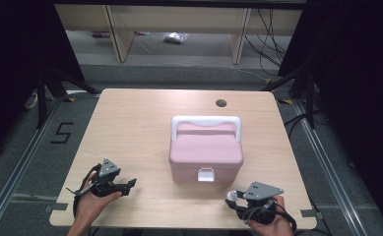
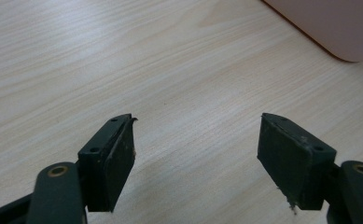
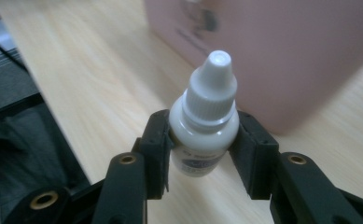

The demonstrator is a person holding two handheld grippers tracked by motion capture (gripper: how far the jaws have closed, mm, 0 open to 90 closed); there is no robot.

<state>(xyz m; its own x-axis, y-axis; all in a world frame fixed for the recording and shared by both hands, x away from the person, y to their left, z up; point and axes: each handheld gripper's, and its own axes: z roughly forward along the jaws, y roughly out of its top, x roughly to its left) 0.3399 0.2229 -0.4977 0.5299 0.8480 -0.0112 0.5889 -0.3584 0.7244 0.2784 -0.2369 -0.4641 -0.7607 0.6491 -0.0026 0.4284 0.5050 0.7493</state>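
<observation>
We have the small white plastic dropper bottle clamped between the pads of our right tongs, its ribbed screw cap and smooth conical tip standing clear above the black jaws, so the pick-up looks done. The pink plastic storage box with rounded corners sits at the centre of the pale wood-grain counter, its lid shut, its white front latch down and its white carry handle folded back toward twelve o'clock. We judge that what is left is to unlatch and lift the lid, then place the bottle inside. In the high view the bottle is at about five o'clock from the box, near the counter's front edge. Our left tongs stand wide apart and empty at about seven o'clock from the box, their matte, slightly worn rubber pads hovering over bare laminate, well placed for the latch.
</observation>
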